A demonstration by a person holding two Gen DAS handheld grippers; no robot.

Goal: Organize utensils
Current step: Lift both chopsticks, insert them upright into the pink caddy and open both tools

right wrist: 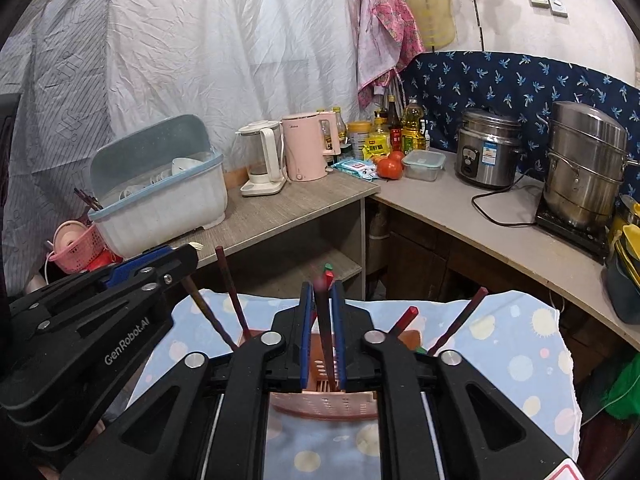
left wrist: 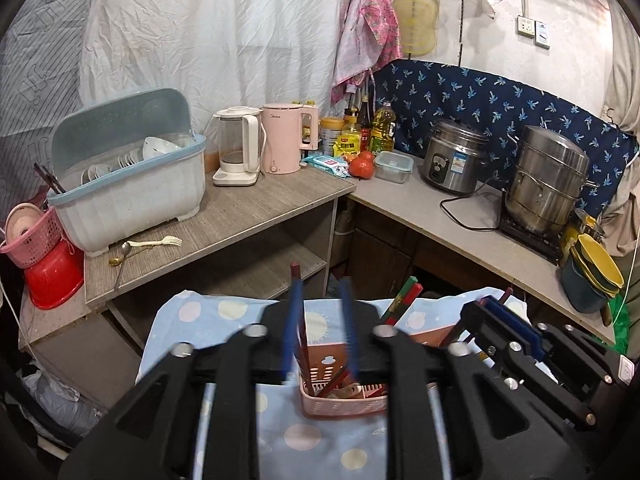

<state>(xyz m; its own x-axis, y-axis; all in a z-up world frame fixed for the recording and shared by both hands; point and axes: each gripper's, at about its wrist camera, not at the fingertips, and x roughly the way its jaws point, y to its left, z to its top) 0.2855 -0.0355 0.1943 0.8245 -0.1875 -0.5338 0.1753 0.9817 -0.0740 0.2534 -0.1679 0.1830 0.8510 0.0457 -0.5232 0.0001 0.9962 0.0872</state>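
Observation:
A pink slotted utensil basket [left wrist: 344,400] stands on a blue dotted cloth, with several dark red chopsticks [left wrist: 402,300] leaning in it. My left gripper [left wrist: 320,292] hovers over the basket, jaws apart, a chopstick [left wrist: 298,292] standing between them untouched. My right gripper [right wrist: 323,294] is shut on a dark red chopstick [right wrist: 326,332] held upright over the basket [right wrist: 324,404]. The left gripper also shows in the right wrist view [right wrist: 176,260], and the right gripper in the left wrist view [left wrist: 496,304]. A white fork [left wrist: 160,242] and spoons [left wrist: 122,254] lie on the grey table.
A dish rack bin [left wrist: 128,184] with bowls, two kettles [left wrist: 276,140], bottles, tomatoes [left wrist: 362,166], a rice cooker [left wrist: 454,156] and steel steamer pot [left wrist: 548,180] sit on the L-shaped counter. A pink basket [left wrist: 32,236] and red basin [left wrist: 54,276] sit left.

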